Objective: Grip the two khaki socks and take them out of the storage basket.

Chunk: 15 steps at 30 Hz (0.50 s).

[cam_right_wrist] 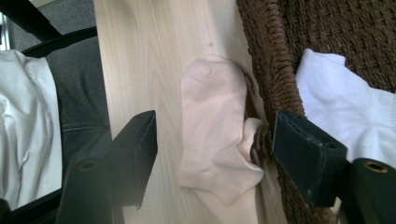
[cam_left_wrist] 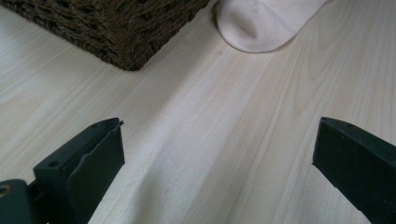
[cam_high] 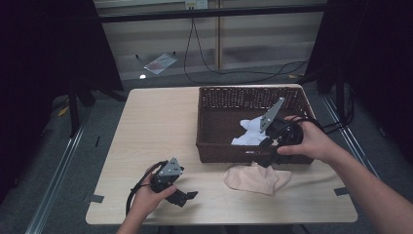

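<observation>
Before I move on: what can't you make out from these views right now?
- White sock in the basket: in the high view the right gripper and hand cover part of it; the right gripper view cuts it off at the right edge.
- Peach sock: the left gripper view crops it at the top edge.
- Basket floor under the right hand: hidden in the high view.
- Item on the floor beyond the table: too small to identify.

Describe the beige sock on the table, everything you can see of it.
The beige sock is a short, ankle-type sock of soft pale peach knit, lying flat and slightly rumpled on the light wooden table. It sits at the front wall of the brown wicker basket, its cuff end bunched against the weave. The right gripper hangs above it, jaws spread to either side, not gripping it.
</observation>
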### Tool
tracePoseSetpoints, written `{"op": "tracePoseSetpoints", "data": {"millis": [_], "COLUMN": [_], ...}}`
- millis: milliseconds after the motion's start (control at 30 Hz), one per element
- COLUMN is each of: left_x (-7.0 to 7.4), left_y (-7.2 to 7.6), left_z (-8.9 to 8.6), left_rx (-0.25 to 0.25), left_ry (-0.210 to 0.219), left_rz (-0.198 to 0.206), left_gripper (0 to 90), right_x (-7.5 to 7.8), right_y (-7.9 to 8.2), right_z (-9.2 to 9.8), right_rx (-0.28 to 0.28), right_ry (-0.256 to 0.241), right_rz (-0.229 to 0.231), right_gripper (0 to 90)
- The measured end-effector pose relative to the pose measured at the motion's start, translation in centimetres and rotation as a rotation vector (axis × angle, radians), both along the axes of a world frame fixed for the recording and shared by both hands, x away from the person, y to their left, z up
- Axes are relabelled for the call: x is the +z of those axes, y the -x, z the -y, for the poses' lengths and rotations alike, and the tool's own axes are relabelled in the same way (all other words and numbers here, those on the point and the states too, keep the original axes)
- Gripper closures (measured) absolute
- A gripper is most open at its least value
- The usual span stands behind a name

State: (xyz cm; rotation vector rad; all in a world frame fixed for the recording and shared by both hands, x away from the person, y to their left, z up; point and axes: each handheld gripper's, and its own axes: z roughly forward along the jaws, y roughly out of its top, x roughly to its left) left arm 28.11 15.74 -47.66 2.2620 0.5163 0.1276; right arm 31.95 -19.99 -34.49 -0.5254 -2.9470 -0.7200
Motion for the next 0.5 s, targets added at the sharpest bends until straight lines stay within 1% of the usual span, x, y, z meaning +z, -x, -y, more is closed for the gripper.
{"op": "tracePoseSetpoints", "data": {"millis": [33,67,167,200,233,267,300,367,433,500], "left_x": [0.0,0.0,0.0,0.0,0.0,0.0,0.0,0.0,0.0,0.0], "left_y": [0.0,0.0,0.0,0.0,0.0,0.1,0.1,0.0,0.0,0.0], "left_z": [0.0,0.0,0.0,0.0,0.0,0.0,0.0,0.0,0.0,0.0], "left_rx": [0.002,0.002,0.005,0.002,0.005,0.007,0.008,0.007,0.004,0.002], "left_ry": [-0.002,0.001,-0.002,-0.004,0.006,0.008,0.008,0.004,-0.001,-0.004], "left_rz": [-0.002,-0.002,-0.002,-0.001,-0.003,-0.002,-0.003,-0.004,-0.002,-0.003], "left_gripper": [1.9,1.9,1.9,1.9,1.9,1.9,1.9,1.9,1.9,1.9], "right_x": [0.0,0.0,-0.1,-0.2,-0.3,-0.4,-0.4,-0.6,-0.8,-1.0], "right_y": [0.1,0.2,0.4,0.4,0.6,0.6,0.7,0.7,0.9,0.9], "right_z": [0.1,0.2,0.4,0.4,0.5,0.5,0.6,0.9,1.2,1.5], "right_rx": [-0.008,-0.004,-0.011,-0.016,-0.018,-0.016,-0.026,-0.023,-0.038,-0.042], "right_ry": [-0.002,-0.008,-0.001,0.000,0.012,0.009,0.010,0.011,0.003,-0.004], "right_rz": [-0.006,0.003,-0.002,0.000,-0.004,0.003,-0.001,0.005,0.010,0.018], "right_gripper": [29.2,26.7,21.3,20.3,19.9,18.5,16.9,16.2,13.9,13.6]}}
